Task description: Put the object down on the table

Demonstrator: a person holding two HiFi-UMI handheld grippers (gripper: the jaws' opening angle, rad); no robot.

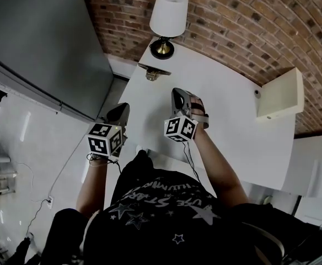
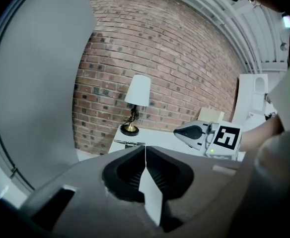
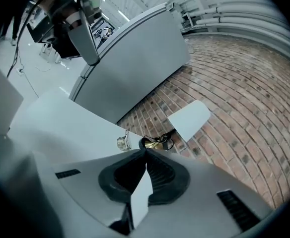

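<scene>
White table (image 1: 232,126) bears a metallic object (image 1: 154,72) too small to identify. Both the left gripper (image 2: 145,148) and right gripper (image 3: 146,151) are clenched, empty.

Lamp (image 1: 168,21) at table's (image 1: 232,131) far edge, metal object (image 1: 153,72) just before it.

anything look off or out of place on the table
Nothing stands out. The lamp stands upright at the far edge of the table, the metal piece lies flat beside it, and the box sits at the right. No spills.
</scene>
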